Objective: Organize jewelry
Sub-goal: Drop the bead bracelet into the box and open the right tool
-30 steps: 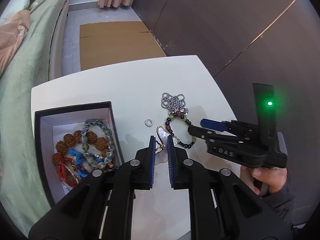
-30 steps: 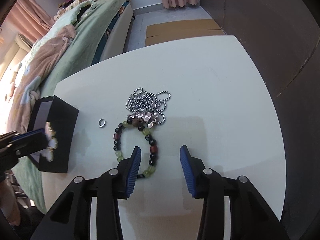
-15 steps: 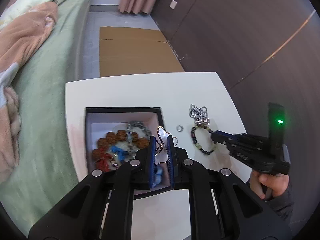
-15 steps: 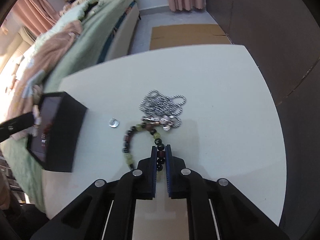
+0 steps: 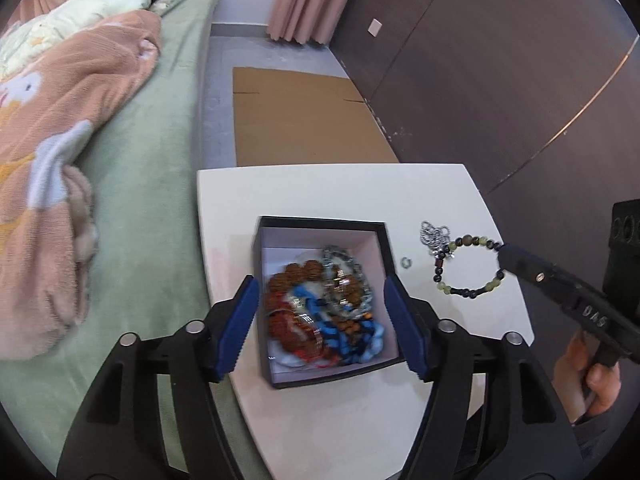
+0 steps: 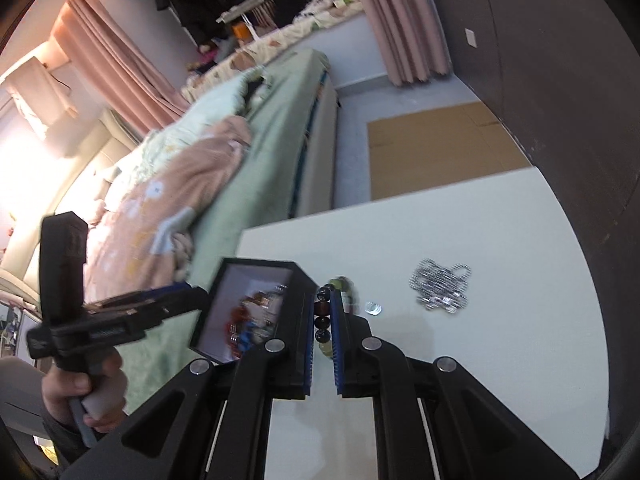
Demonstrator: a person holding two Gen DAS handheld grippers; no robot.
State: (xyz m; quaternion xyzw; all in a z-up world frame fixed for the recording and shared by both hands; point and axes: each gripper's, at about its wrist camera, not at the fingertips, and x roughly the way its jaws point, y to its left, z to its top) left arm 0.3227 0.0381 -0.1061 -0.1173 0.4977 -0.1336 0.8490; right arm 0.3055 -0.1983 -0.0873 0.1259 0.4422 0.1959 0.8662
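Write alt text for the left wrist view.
Open left gripper hovers above a black box full of beaded jewelry on a white table. To the right, the right gripper lifts a beaded bracelet near a silver chain and small ring.

Left tongs (image 5: 326,326) just opened, empty; right tongs (image 6: 322,344) clamped, hand-held.

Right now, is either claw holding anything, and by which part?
The right claw pinches the beaded bracelet by its dark beads at one side. The left claw, just opened, holds nothing above the jewelry box.
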